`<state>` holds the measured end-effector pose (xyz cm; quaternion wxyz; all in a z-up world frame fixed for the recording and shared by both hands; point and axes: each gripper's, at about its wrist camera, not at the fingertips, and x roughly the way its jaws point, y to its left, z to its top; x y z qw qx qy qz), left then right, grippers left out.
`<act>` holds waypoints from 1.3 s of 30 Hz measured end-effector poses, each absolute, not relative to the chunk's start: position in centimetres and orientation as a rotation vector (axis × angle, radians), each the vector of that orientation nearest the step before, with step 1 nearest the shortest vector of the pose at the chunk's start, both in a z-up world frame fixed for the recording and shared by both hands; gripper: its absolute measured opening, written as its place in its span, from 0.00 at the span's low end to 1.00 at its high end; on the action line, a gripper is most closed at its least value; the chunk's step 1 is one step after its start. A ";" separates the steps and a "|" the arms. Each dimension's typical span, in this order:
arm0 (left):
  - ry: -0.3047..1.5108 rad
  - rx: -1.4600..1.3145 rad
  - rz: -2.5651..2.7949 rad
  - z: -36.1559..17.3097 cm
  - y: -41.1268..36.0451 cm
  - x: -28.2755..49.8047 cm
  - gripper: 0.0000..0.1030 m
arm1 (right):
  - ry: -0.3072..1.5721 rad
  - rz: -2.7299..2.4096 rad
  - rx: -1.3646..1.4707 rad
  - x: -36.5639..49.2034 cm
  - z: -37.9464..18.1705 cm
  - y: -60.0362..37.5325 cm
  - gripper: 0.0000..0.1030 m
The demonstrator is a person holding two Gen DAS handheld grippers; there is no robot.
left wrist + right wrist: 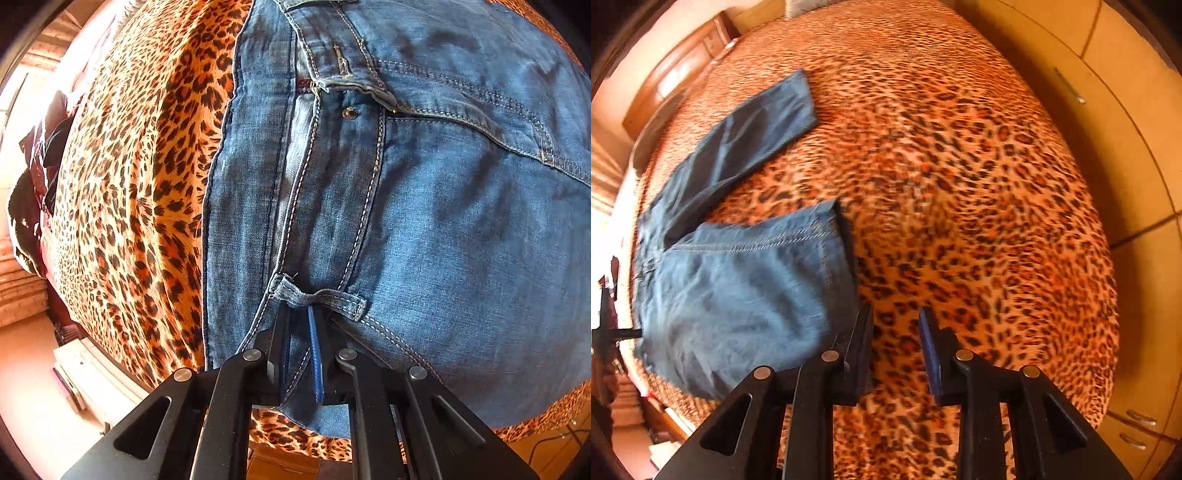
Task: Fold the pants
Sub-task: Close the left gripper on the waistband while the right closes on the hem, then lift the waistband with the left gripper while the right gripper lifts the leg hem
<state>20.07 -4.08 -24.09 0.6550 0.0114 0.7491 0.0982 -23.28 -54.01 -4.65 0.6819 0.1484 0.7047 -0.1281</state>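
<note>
While the jeans (424,206) lie spread on the leopard-print bed cover (129,206), the left tool (301,354) is seen clamped shut on the waistband at a belt loop (321,297), probably so that the waist can be lifted for the fold. The right tool (895,347) is held part-open over bare cover, nothing between its pads, just beside a leg hem (831,243) at ten o'clock. In the right view the legs run from eight towards one o'clock.
</note>
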 end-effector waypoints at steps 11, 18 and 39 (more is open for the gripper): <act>1.695 -0.004 0.277 -25.5 -5.9 18.0 0.12 | 1.591 -0.033 0.650 -29.1 -8.5 -51.2 0.17; 1.678 -0.072 0.274 -22.2 -4.4 13.2 0.13 | 1.753 -0.061 0.447 -28.8 -8.4 -50.8 0.21; 1.524 -0.474 0.163 -20.4 4.1 30.4 0.46 | 1.503 -0.055 0.429 0.7 -10.1 -45.2 0.42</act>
